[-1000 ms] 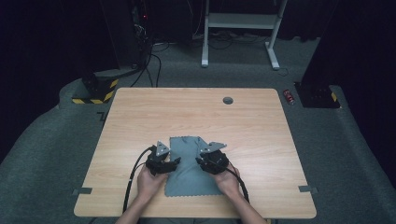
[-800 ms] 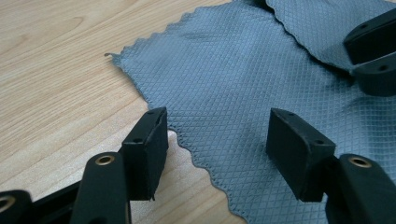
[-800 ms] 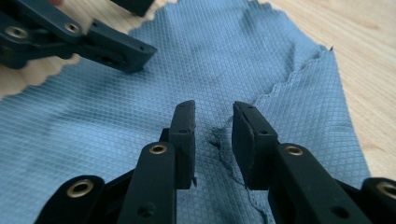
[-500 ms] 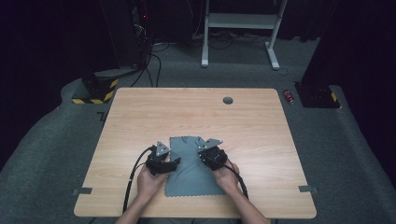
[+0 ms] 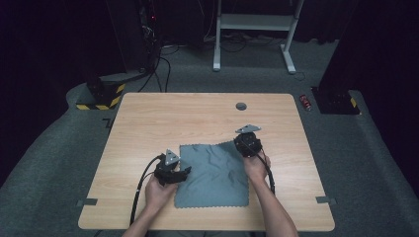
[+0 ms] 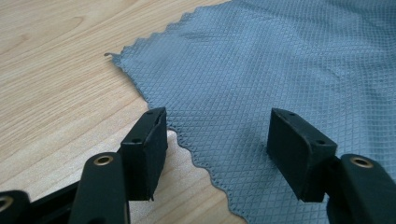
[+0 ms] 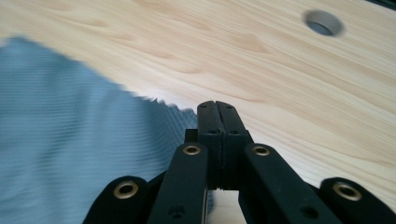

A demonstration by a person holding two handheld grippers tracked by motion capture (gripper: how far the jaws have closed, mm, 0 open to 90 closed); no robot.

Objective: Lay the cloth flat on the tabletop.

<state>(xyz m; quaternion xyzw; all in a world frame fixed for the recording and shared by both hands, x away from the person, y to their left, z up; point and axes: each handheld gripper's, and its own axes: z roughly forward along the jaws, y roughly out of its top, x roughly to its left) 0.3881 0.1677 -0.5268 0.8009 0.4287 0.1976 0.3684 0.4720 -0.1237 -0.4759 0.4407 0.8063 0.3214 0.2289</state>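
Observation:
A grey-blue cloth [image 5: 212,173] with a scalloped edge lies spread on the wooden table [image 5: 148,123]. My left gripper [image 5: 184,172] rests at the cloth's left edge, open. In the left gripper view the jaws [image 6: 217,130] stand wide apart over the cloth [image 6: 261,70], one pad above bare wood and one above the fabric. My right gripper [image 5: 242,140] is at the cloth's far right corner. In the right gripper view its jaws [image 7: 217,109] are pressed together, and the cloth [image 7: 70,154] runs in under them at the corner.
A round cable hole [image 5: 241,106] sits in the table near its far edge, also ahead of the right jaws as a hole [image 7: 322,22]. Bare wood lies beyond and to both sides of the cloth. Dark floor, cables and a white stand surround the table.
The right gripper has shut at the cloth's corner and moved right and away, drawing the bunched cloth out flat. The left gripper has stayed where it was, still open.

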